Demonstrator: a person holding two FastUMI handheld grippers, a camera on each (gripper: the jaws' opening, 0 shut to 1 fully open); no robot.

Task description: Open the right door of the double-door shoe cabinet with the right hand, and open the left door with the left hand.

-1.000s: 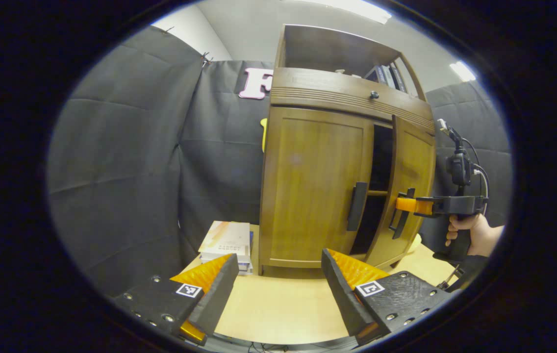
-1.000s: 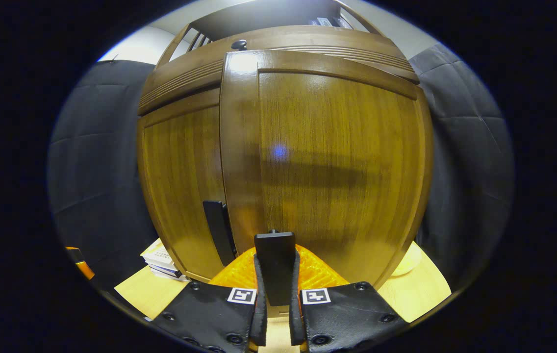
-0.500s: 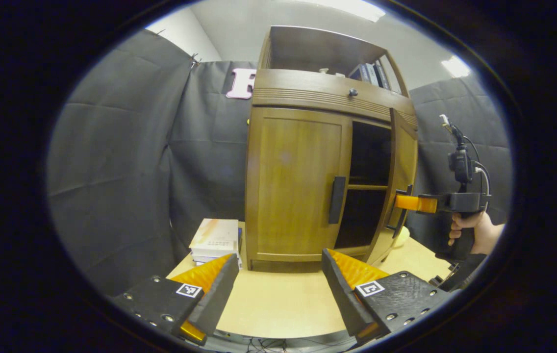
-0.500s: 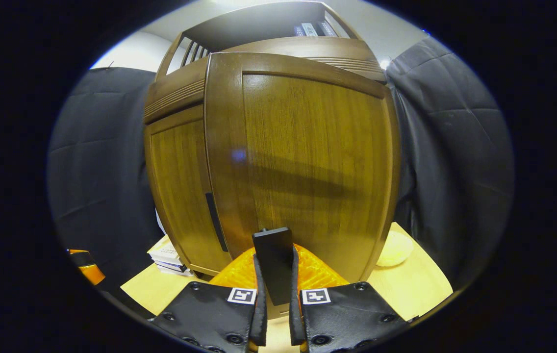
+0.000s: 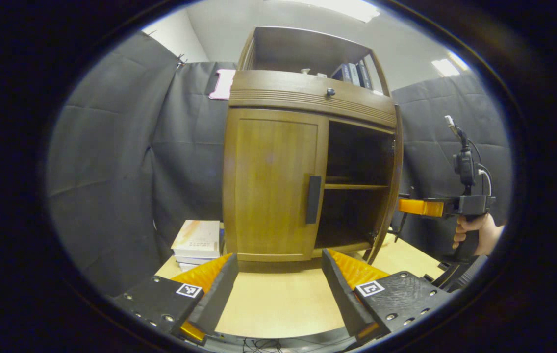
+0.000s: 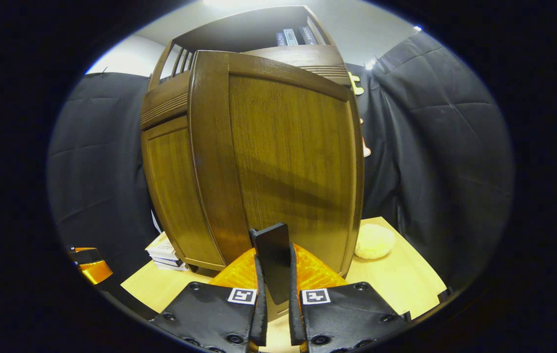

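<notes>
A brown wooden shoe cabinet (image 5: 308, 98) stands on a light table (image 5: 278, 304). Its right door (image 5: 389, 196) is swung wide, seen nearly edge-on in the left gripper view, and dark shelves show inside. That door's face (image 6: 283, 157) looms close in the right gripper view. My right gripper (image 6: 274, 274) is shut on the door's dark vertical handle (image 6: 271, 255); a hand (image 5: 474, 230) holds the right gripper (image 5: 408, 206) at the door's far side. The left door (image 5: 271, 186) is closed, its dark handle (image 5: 314, 198) untouched. My left gripper (image 5: 278, 282) stands open, low over the table in front of the cabinet.
A stack of books (image 5: 197, 240) lies on the table left of the cabinet. A pale round object (image 6: 374, 241) sits on the table behind the open door. Books stand on the cabinet's top shelf (image 5: 352, 73). Black cloth walls surround the table.
The right door has swung from slightly ajar to wide open, pulled by the right gripper moving outward. The cabinet has shifted left in the left gripper view.
</notes>
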